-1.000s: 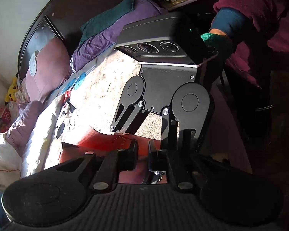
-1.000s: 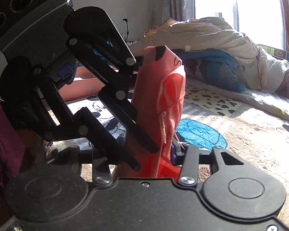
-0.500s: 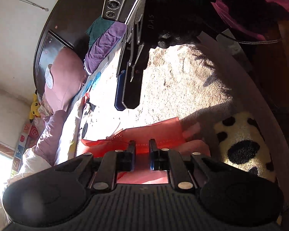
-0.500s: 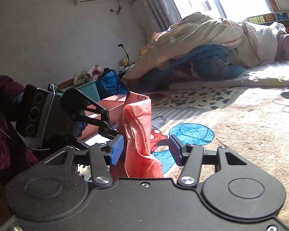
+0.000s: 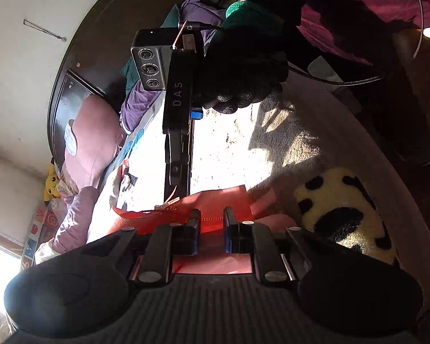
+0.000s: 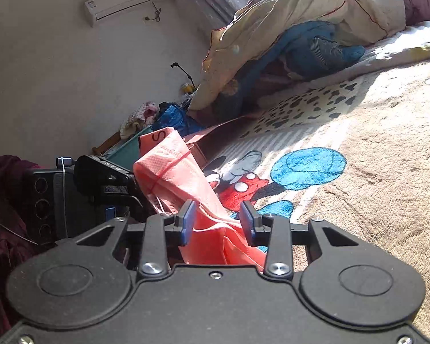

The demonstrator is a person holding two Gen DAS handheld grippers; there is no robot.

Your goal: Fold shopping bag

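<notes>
I have the left gripper point(image 5: 210, 223) low over the red non-woven shopping bag point(image 5: 215, 200), which lies partly flat on the bed's beige blanket point(image 5: 238, 149). Its jaws stand narrowly apart and are opening; bag fabric shows in the gap between the 2 pads, but they do not appear to press on it.

From the right wrist camera, the shopping bag point(image 6: 180, 177) rises as a bunched strip between the 2 grippers, its top edge showing a printed letter. The right gripper point(image 6: 218, 223) has its jaws moderately apart and closing, with bag fabric running between the blue pads point(image 6: 187, 223) (I see no pad pressing on it).

A gloved hand point(image 5: 249, 68) holds the right gripper's body, seen edge-on in the left view. A cartoon mouse print point(image 6: 238, 180) lies on the blanket beyond the bag.
</notes>
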